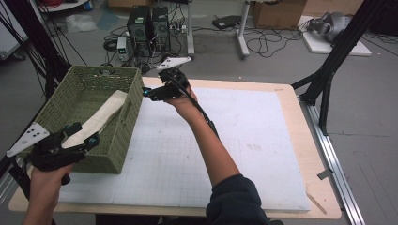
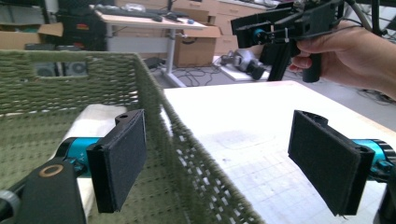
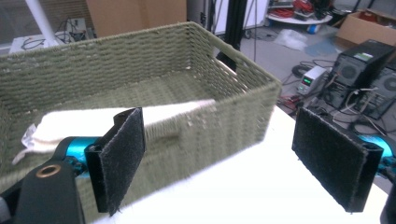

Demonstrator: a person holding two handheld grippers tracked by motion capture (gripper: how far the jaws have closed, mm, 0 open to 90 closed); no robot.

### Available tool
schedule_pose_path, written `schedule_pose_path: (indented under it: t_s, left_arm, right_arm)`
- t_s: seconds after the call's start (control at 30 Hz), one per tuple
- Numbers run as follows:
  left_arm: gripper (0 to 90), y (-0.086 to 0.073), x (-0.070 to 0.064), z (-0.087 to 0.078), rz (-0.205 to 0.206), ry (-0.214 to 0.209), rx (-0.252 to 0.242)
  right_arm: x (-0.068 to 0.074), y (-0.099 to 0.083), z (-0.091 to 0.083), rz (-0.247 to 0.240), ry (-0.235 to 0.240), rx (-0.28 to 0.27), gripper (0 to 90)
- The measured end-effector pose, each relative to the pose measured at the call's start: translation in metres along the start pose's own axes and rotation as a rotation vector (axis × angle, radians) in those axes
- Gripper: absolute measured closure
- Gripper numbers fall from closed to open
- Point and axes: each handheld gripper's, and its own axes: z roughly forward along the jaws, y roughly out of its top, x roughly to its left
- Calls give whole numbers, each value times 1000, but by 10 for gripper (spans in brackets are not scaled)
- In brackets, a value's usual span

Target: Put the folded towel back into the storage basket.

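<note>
Two grippers, both with jaws spread wide and nothing between them. Nearest, left gripper [image 1: 80, 138] sits at the near corner of the green woven rectangular basket [image 1: 123, 140], one jaw inside the wall, one outside. Folded cream cloth [image 1: 101, 117] lies in the basket along its right wall, just past that gripper. Farther off, right gripper [image 1: 148, 92] is held above the white gridded mat [image 1: 244, 136], beside the basket's far right corner

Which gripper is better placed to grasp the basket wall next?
Probably the left gripper: its open jaws already straddle the green basket wall. The right gripper is open beside it.
</note>
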Motion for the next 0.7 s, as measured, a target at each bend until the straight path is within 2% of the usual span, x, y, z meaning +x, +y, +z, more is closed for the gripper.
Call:
schedule_pose_path:
  t_s: [0.2, 0.3, 0.53, 0.7]
  left_arm:
    - [197, 0, -5, 6, 27, -28, -16]
    - [196, 1, -9, 9, 38, -29, -34]
    - [196, 1, -16, 19, 28, -72, -30]
    - [197, 1, -23, 30, 43, -105, -16]
  right_arm:
    - [-6, -15, -29, -1, -30, -11, 162]
    - [-7, -23, -43, -8, -40, -16, 162]
    - [-9, -49, -72, 0, -69, -3, 161]
    - [-10, -68, -91, 4, -94, 9, 161]
